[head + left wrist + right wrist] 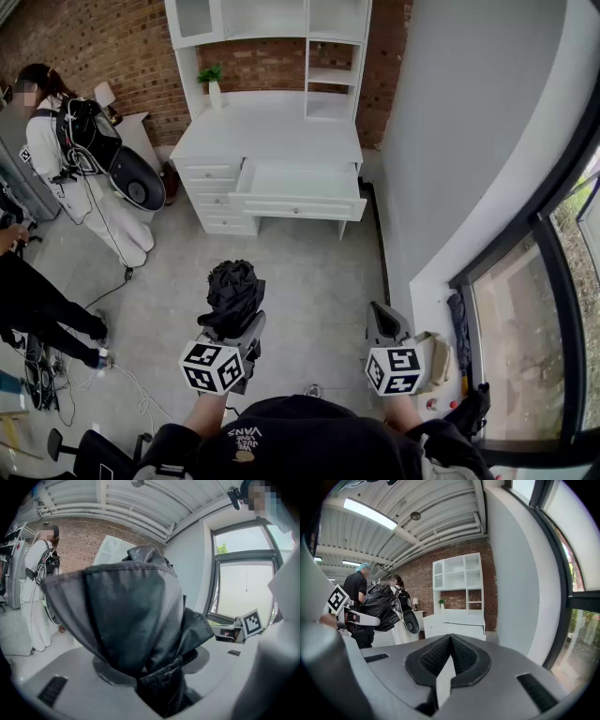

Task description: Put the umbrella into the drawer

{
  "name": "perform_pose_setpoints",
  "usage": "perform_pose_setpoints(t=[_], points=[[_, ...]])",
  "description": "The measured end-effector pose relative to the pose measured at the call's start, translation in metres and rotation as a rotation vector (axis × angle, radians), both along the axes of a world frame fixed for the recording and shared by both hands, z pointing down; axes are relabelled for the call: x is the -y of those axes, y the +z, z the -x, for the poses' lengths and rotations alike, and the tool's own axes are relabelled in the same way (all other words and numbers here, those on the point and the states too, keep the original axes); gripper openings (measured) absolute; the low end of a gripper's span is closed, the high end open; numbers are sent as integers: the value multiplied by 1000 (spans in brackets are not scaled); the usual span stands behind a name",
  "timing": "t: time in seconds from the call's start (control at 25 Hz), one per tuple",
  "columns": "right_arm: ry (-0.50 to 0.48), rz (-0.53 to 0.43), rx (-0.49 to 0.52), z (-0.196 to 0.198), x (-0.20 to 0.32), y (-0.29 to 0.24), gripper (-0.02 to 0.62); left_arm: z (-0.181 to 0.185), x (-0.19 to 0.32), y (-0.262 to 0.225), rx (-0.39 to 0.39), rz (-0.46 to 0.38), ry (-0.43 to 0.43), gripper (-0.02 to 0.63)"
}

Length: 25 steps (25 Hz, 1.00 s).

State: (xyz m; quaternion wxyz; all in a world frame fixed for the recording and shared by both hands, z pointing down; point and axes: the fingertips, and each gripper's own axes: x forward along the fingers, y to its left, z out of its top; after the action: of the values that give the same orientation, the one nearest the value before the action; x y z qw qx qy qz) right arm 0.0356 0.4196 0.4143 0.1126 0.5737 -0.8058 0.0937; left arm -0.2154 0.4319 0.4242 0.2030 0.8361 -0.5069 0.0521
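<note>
Nearest the body, the left gripper (234, 326) is seen clamped on a folded black umbrella (232, 286). Its pads are pressed on the bundled fabric near the strap end, and the rest of the bundle is carried out ahead of the jaws. The umbrella's long axis is judged to run forward along the gripper, away from the person and toward the furniture. Beside it, the right gripper (451, 640) is held with its jaws brought together and nothing between them. A stretch of bare grey floor (309, 272) is left between both grippers and the white desk (267, 131), which is well apart from them. The drawer (300, 208) is found pulled out from the desk front, its inside open upward. It lies straight ahead and a little to the right of the loaded left gripper, so a forward carry with a slight rightward drift is judged to be called for. The umbrella's length would probably need to be turned across to match the drawer's width.
</note>
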Motion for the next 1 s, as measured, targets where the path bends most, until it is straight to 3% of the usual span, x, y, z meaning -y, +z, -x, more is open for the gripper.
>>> perform_pose_setpoints(t=[0.6,1.0], points=[[-42,14,50,-38,53,18,0,-38,46,26,-27,26,-82,233],[-56,55,70,-39,104,40,0,-43,92,49,-36,71,-109,233]])
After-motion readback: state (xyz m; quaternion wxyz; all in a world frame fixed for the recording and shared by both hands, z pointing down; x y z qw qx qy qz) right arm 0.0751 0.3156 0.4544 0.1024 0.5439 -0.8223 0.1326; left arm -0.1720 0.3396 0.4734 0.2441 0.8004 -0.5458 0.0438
